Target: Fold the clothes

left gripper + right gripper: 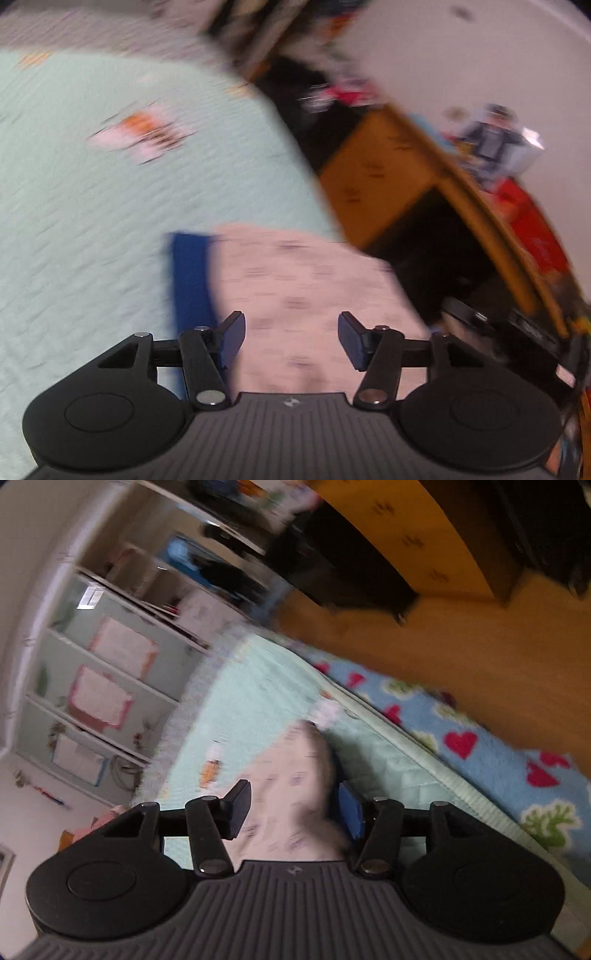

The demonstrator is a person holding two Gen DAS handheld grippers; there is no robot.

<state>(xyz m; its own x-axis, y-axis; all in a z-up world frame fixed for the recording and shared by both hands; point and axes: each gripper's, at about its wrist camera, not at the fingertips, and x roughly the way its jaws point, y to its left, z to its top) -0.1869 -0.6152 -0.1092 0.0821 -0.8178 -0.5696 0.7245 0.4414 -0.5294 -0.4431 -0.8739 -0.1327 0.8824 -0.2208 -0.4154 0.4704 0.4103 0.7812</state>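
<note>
Pink garment (314, 288) at bed edge (295, 147); both tongs (291, 339) agape

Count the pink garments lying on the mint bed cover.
1: a pale pink patterned garment with blue trim on the mint quilted bed cover, near its edge, ahead of both claws. Blur may hide more.

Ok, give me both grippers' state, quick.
Left gripper: open, holding nothing, over the pink patterned garment.
Right gripper: open, with the pink garment lying between its fingers, not clamped.
</note>
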